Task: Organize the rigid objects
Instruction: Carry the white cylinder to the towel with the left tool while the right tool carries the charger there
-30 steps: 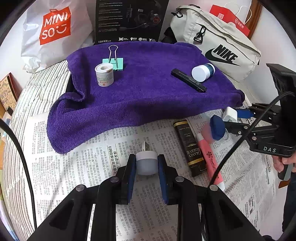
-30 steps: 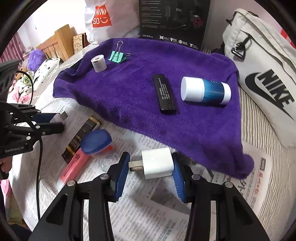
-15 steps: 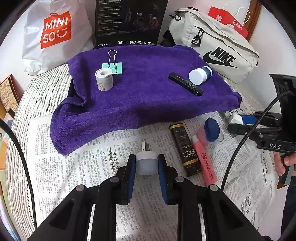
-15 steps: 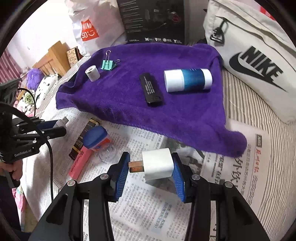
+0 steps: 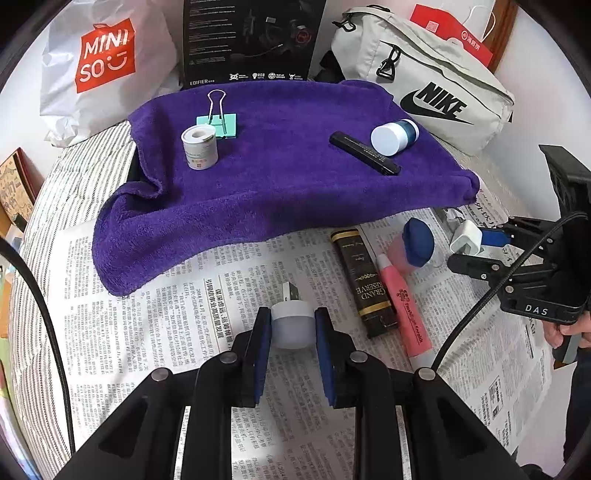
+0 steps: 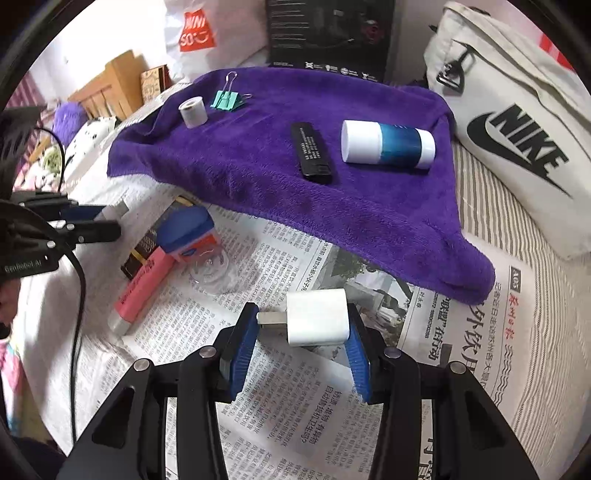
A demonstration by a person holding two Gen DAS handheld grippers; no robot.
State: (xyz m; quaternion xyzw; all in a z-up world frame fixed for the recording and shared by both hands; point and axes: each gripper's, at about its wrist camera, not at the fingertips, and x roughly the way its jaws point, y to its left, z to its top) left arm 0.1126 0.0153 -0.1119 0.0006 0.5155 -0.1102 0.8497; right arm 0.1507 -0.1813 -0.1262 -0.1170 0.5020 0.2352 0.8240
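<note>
left gripper (image 5: 291, 328) closed on a small white usb night light (image 5: 292, 325), blue pads flat against both its sides, metal plug pointing forward, held over the newspaper (image 5: 155, 332). right gripper (image 6: 301, 326) clamped on a white usb charger (image 6: 317, 322), one pad against its body, the other at the tip of its metal plug, also above the newspaper, just in front of the purple towel (image 6: 332, 192) edge.

on the towel: a roll of white tape (image 5: 198, 146) standing upright, just beside a teal binder clip (image 5: 217, 123) with its wire handle up; further right, a black remote-like bar (image 5: 364, 152) lying flat, close to a blue-and-white bottle (image 6: 388, 145) on its side.

on the newspaper, in front of the towel: a black box with gold print (image 5: 365, 282) lying flat, touching a pink tube (image 5: 404, 310) alongside it; a small jar with a blue cap (image 5: 417, 242) tipped beside the tube's end, next to something clear and glassy (image 6: 212, 267), hard to tell what.

behind the towel: a white miniso bag (image 5: 103, 62), a black edifier box (image 5: 251, 40), a pale nike bag (image 5: 424, 85), a red paper bag (image 5: 452, 33). underneath everything, a striped bedsheet (image 5: 59, 192).
</note>
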